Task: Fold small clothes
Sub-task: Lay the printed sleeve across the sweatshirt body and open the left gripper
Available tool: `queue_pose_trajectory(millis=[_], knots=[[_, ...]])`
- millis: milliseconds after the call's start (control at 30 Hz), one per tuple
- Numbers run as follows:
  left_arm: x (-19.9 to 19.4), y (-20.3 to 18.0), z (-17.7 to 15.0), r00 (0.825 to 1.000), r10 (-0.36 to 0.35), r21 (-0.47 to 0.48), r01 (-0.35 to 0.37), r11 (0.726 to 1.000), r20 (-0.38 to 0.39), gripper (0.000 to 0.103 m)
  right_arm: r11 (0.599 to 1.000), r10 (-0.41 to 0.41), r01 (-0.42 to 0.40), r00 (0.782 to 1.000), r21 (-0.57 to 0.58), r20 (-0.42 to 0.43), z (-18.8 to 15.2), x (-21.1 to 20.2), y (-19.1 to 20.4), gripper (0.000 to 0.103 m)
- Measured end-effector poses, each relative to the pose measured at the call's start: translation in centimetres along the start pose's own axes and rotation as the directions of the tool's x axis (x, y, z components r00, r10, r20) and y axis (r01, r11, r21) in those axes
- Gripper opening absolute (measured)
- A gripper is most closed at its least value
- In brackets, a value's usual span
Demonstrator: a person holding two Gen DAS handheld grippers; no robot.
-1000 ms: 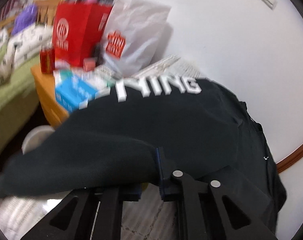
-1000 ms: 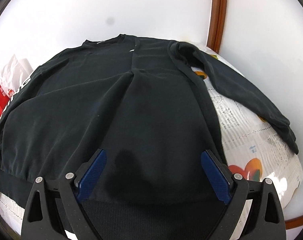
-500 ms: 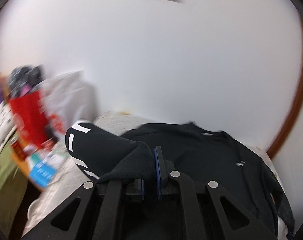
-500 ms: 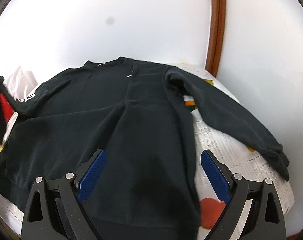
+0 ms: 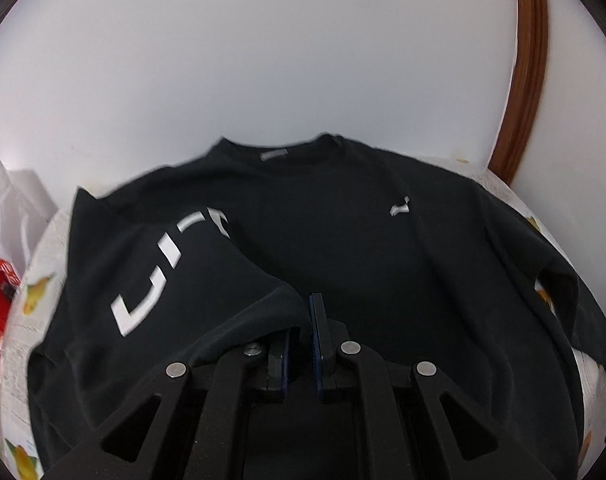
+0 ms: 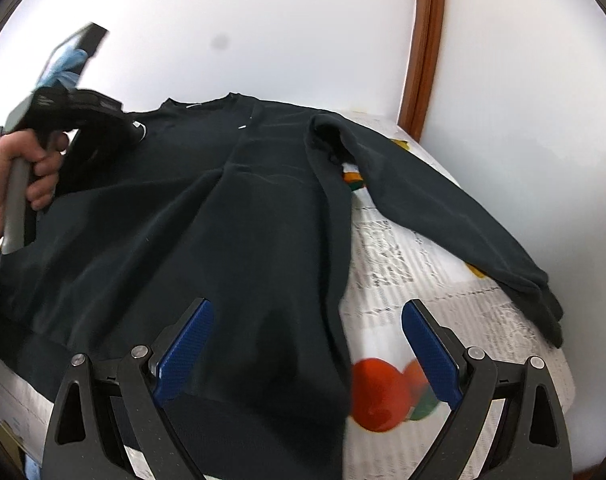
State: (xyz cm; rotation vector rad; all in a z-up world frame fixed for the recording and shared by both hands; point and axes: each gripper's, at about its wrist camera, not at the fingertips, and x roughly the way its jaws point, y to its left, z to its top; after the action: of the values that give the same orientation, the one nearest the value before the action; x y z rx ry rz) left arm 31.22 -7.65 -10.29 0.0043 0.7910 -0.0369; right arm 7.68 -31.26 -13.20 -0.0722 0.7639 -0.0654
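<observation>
Swung in from the left side, the left gripper [image 5: 303, 312] now carries the lettered sleeve [image 5: 171, 276] over the black sweatshirt [image 5: 343, 248], its jaws pinched narrow on the cuff. Nearest in the right view, the right gripper [image 6: 305, 340] hangs with jaws wide, the hem between them untouched. Farther off, the other sleeve [image 6: 443, 216] lies across the patterned table [image 6: 403, 288].

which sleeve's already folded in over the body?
The sleeve with white lettering, pinched in the left tool and lying across the sweatshirt chest. The plain sleeve lies stretched out on the printed cover.
</observation>
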Motion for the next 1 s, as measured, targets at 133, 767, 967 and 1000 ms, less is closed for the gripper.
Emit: queue_pose_trajectory(millis=[133, 767, 967, 1000], knots=[[-1.8, -0.5, -1.0, 0.997, -0.073, 0.005, 0.073, 0.997, 0.007, 0.059, 1.0, -0.02, 0.02, 1.0, 0.008, -0.017, -0.3, 0.0, -0.1, 0.094], [-11.8, 18.8, -12.5, 0.987, 0.133, -0.102, -0.142, 0.985, -0.091, 0.067, 0.975, 0.151, -0.146, 0.988, -0.166, 0.021, 8.8, 2.2, 14.8, 0.07], [-11.2, 20.9, -15.3, 0.994, 0.067, -0.124, -0.078, 0.989, -0.09, 0.067, 0.926, 0.293, -0.293, 0.955, -0.237, -0.034, 11.4, 5.0, 22.5, 0.071], [-11.2, 21.2, -15.6, 0.995, 0.049, -0.133, -0.06, 0.989, -0.084, 0.067, 0.919, 0.307, -0.307, 0.951, -0.248, -0.041, 11.7, 5.6, 23.7, 0.071]])
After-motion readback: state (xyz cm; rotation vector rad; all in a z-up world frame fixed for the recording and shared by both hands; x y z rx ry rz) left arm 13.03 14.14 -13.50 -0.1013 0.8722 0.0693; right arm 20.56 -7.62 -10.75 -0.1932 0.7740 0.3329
